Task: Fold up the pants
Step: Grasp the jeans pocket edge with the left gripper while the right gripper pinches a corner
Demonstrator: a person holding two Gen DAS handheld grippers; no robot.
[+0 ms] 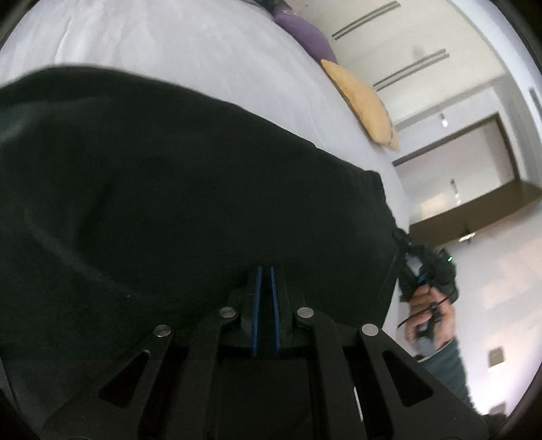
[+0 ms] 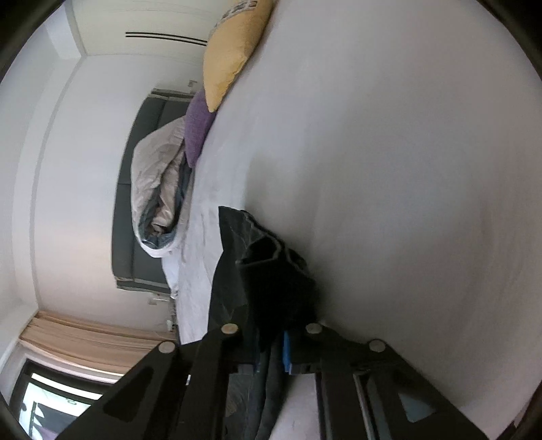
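The left gripper (image 1: 266, 270) is right up close, and its two blue pads (image 1: 256, 304) sit very near each other with only a thin gap. Their tips go into the black cloth of the pants (image 1: 152, 203), so they pinch a bit of it. The pants are big and dark and spread over the white bed (image 1: 203, 50).

At the far corner of the pants, the right gripper (image 1: 404, 248) has a bit of the edge. A hand (image 1: 428, 314) holds that gripper. In the right wrist view, the right gripper (image 2: 276, 338) is squeezed tight on the black cloth (image 2: 267, 270), which bunches up between the fingers and lies on the bed (image 2: 406, 169).

Farther off on the bed lie a yellow pillow (image 1: 362, 105) and a purple pillow (image 1: 305, 30), next to each other. A crumpled white blanket (image 2: 159, 176) sits past the purple one. A beige curtain (image 2: 84, 335) hangs by a window.
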